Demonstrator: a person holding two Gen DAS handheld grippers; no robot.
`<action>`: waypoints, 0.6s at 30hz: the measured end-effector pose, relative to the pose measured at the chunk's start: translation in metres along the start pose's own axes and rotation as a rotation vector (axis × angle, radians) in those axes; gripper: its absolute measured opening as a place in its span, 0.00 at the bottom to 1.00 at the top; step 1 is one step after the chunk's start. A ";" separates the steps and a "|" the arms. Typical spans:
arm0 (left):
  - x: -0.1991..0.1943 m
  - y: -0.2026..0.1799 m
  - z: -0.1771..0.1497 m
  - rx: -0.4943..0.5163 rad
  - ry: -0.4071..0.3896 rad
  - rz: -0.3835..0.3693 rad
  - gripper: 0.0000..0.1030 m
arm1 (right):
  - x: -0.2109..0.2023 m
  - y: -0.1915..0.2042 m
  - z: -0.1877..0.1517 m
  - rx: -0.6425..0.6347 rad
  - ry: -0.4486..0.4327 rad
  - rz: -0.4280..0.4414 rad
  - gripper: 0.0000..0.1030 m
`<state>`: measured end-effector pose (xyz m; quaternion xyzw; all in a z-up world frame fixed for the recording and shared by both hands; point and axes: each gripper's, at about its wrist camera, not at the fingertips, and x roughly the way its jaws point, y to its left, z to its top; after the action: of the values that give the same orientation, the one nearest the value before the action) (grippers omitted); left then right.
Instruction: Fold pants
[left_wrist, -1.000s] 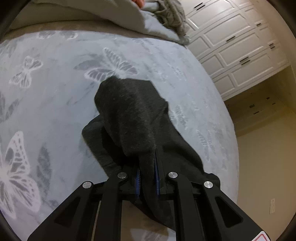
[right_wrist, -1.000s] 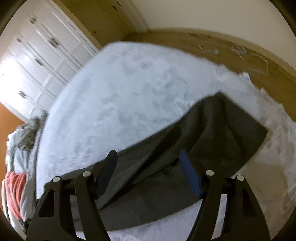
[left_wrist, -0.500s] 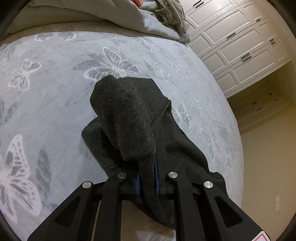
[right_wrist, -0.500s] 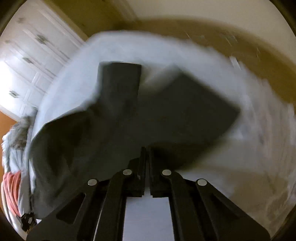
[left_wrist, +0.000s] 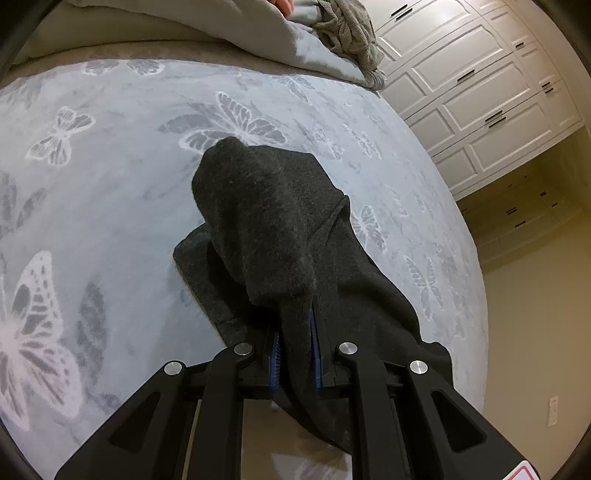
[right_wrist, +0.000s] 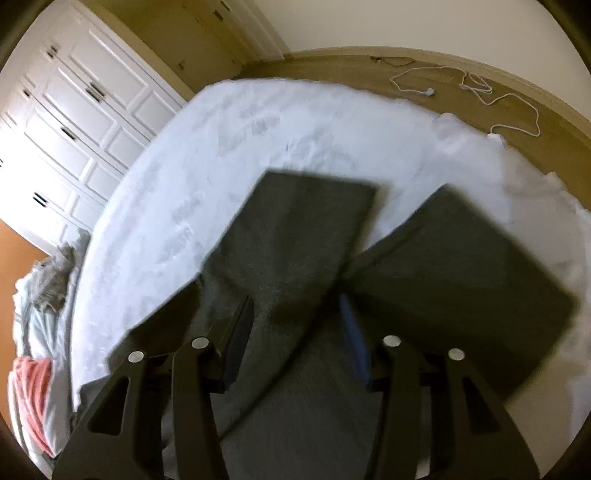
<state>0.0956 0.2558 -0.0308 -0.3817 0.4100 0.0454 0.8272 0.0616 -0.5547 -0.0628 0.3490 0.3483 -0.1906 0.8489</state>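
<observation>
left gripper (left_wrist: 295, 350): jaws nearly together, blue pads pinching a bunched fold of the pants, fabric lifted and draped over the fingers
right gripper (right_wrist: 299, 328): jaws opening, spread apart above the fabric; pads not seen pressing on cloth, view blurred
pants (left_wrist: 273, 229): dark charcoal knit, lying on the blanket; one end gathered up in the left pinch, humped forward, remainder trailing down past the bed's near edge
pants, right view (right_wrist: 295, 236): two legs splayed in a V, flat on the blanket, hems pointing away from camera, crotch area just beneath the spread fingers
blanket (left_wrist: 110, 177): pale grey plush, white butterfly print, covering the bed
duvet (left_wrist: 229, 33): grey, bunched at far side of bed
knit garment (left_wrist: 347, 29): grey-green cable knit, heaped on the duvet
wardrobe (left_wrist: 480, 92): white panelled doors, dark handles, beyond the bed
cable (right_wrist: 480, 88): white, looped on the wooden floor past the bed
red-striped cloth (right_wrist: 29, 398): at left edge, partly hidden
</observation>
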 end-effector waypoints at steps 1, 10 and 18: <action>0.001 -0.001 0.000 0.005 -0.002 0.000 0.11 | -0.001 0.008 0.005 -0.015 -0.002 0.034 0.01; 0.000 -0.004 0.004 0.010 0.011 -0.058 0.11 | -0.069 -0.021 0.005 -0.037 -0.132 -0.066 0.02; 0.007 -0.003 -0.002 -0.032 0.080 -0.091 0.25 | -0.051 -0.035 -0.009 0.018 -0.025 -0.061 0.03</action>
<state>0.1001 0.2507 -0.0350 -0.4146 0.4243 -0.0009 0.8050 0.0021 -0.5679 -0.0465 0.3434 0.3464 -0.2241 0.8437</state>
